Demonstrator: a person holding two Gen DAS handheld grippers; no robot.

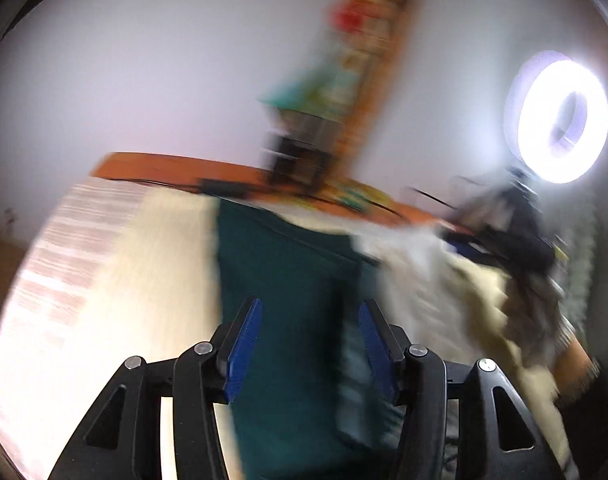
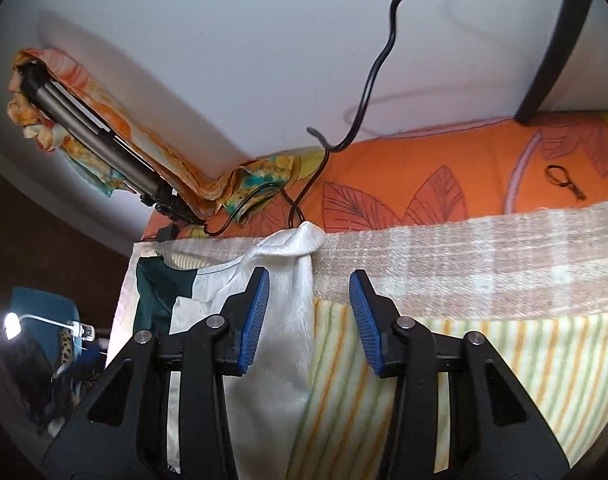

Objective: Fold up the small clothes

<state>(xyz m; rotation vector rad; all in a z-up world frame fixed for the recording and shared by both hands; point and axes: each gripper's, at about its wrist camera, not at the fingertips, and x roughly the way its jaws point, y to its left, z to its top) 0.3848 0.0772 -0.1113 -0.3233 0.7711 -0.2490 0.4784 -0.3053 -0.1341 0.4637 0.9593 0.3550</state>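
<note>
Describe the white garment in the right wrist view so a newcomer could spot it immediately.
Start at the orange leaf-print sheet, then drop to the pink-and-white checked cloth below it. The white garment lies there by the right hand-held gripper, plain and glossy, between a dark green garment and a yellow-striped cloth.

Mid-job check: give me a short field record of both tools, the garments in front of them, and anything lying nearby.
left tool: open, nothing held; view motion-blurred
under left tool: dark green garment
right tool: open, nothing held
under right tool: white garment, its edge between the fingers, beside a yellow striped cloth
work surface: plaid blanket over orange leaf-print sheet
nearby: black cable, hair tie, ring light
</note>
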